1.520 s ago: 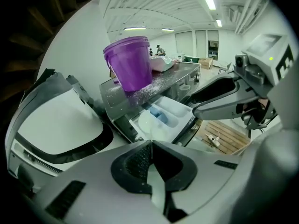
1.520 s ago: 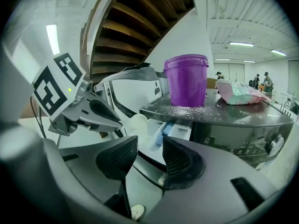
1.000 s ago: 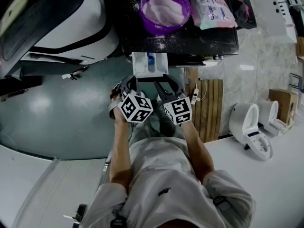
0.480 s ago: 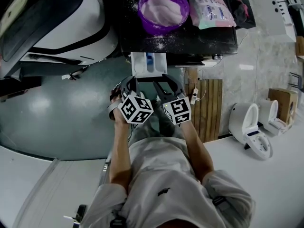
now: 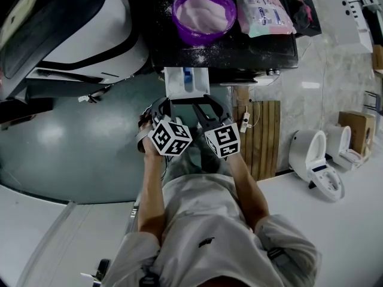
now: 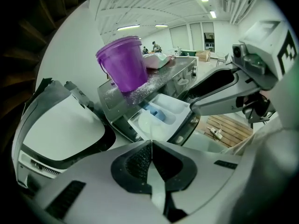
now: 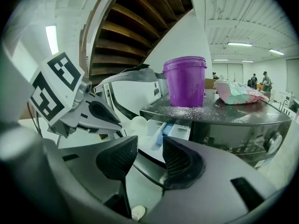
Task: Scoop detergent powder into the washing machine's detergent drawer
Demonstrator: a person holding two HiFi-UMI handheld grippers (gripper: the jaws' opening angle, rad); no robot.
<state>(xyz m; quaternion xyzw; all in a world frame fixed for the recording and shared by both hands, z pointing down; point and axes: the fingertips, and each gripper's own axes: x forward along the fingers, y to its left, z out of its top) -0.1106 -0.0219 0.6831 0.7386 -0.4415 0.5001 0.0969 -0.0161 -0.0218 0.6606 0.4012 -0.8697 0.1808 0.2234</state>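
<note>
A: What does the head view show?

B: A white pull-out detergent drawer (image 5: 187,81) stands open from the front of a dark grey washing machine (image 5: 251,51). On the machine's top sits a purple plastic bucket (image 5: 203,36) filled with white powder (image 5: 204,12). Just beside the bucket is a pink-and-green plastic bag (image 5: 265,12), and loose grains are sprinkled round the bucket. The left gripper (image 5: 164,104) and the right gripper (image 5: 209,104) hang side by side close to the drawer's front, both aimed at it.

A: And the left gripper view?

B: Its jaws are pressed together on the thin handle of a translucent white plastic scoop (image 6: 148,124). The scoop's bowl sits just ahead of the pads, in line with the drawer (image 6: 175,108). I cannot tell whether the bowl is over the drawer or carries any powder. The bucket (image 6: 122,64) rises above, at the edge of the machine's top.

A: The right gripper view?

B: Here the jaws stand partly apart with nothing in their grasp, and the drawer's front edge shows through the gap. The scoop's round bowl (image 7: 138,122) shows at the left gripper's tip, beside the drawer's blue insert (image 7: 167,127). The bucket (image 7: 184,80) and the bag (image 7: 238,91) stand on the powder-dusted top beyond.
</note>
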